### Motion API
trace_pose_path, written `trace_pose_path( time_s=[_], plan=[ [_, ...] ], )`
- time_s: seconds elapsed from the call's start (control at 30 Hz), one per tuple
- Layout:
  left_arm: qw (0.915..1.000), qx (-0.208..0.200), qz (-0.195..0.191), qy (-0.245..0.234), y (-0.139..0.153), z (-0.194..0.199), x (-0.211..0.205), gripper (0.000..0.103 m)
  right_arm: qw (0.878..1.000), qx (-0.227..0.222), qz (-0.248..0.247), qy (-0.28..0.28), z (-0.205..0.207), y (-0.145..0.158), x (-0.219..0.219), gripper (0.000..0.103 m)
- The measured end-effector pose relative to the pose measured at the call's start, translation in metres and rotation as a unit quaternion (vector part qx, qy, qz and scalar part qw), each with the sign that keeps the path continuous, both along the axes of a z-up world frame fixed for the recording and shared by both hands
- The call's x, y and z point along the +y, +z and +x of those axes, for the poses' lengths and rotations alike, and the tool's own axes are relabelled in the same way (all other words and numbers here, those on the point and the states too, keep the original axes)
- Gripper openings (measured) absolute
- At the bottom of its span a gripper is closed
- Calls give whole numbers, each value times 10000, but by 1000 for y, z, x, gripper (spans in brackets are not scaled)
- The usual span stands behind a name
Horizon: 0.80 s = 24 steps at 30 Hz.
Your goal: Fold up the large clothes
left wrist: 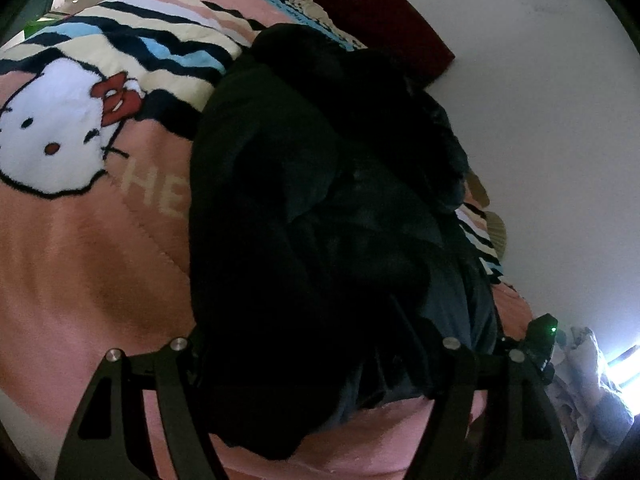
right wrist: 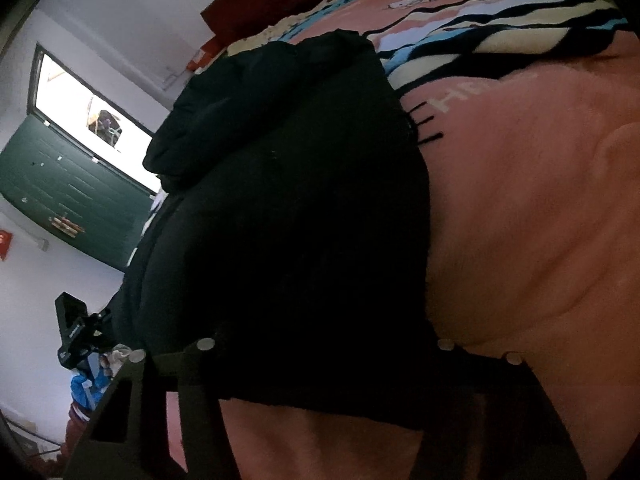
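Note:
A large black jacket [left wrist: 320, 184] lies lengthwise on a pink cartoon-cat blanket [left wrist: 100, 260]. Its near hem is bunched, with some bluish lining showing. My left gripper [left wrist: 320, 344] is buried in that hem. The cloth rises between its jaws and hides the fingertips, so it looks gripped. In the right wrist view the same jacket [right wrist: 280, 200] covers my right gripper [right wrist: 324, 368]. The hem lies across its jaws and the pads are lost in the dark fabric. Each view shows the other gripper's body at its edge, the right one [left wrist: 544, 344] and the left one [right wrist: 72, 332].
The blanket [right wrist: 520, 240] spreads wide to the side of the jacket. A dark red headboard [left wrist: 380, 8] and a white wall [left wrist: 540, 120] bound the bed. A bright window [right wrist: 92, 108] sits above a green panel [right wrist: 72, 184]. Loose clothes [left wrist: 592, 380] are piled beside the bed.

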<state>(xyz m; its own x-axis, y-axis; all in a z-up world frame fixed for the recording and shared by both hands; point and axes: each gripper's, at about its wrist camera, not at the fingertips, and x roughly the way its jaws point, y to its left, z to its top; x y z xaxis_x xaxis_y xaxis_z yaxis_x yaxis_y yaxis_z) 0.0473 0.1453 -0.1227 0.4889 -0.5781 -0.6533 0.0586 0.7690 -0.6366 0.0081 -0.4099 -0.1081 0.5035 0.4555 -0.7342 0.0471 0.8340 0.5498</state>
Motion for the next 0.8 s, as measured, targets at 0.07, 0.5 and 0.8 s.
trace_pose_path(
  time_s=[0.07, 0.5, 0.8],
  plan=[
    [10000, -18, 4, 4, 2, 0, -2, 70, 10000, -25, 35, 5, 0, 0, -1, 52],
    [9997, 52, 242, 44, 2, 2, -26, 31, 9996, -83, 236, 118, 0, -3, 8, 31],
    [9993, -269, 231, 94, 36, -2, -18, 23, 9991, -282, 308, 73, -3, 15, 1, 19]
  ],
)
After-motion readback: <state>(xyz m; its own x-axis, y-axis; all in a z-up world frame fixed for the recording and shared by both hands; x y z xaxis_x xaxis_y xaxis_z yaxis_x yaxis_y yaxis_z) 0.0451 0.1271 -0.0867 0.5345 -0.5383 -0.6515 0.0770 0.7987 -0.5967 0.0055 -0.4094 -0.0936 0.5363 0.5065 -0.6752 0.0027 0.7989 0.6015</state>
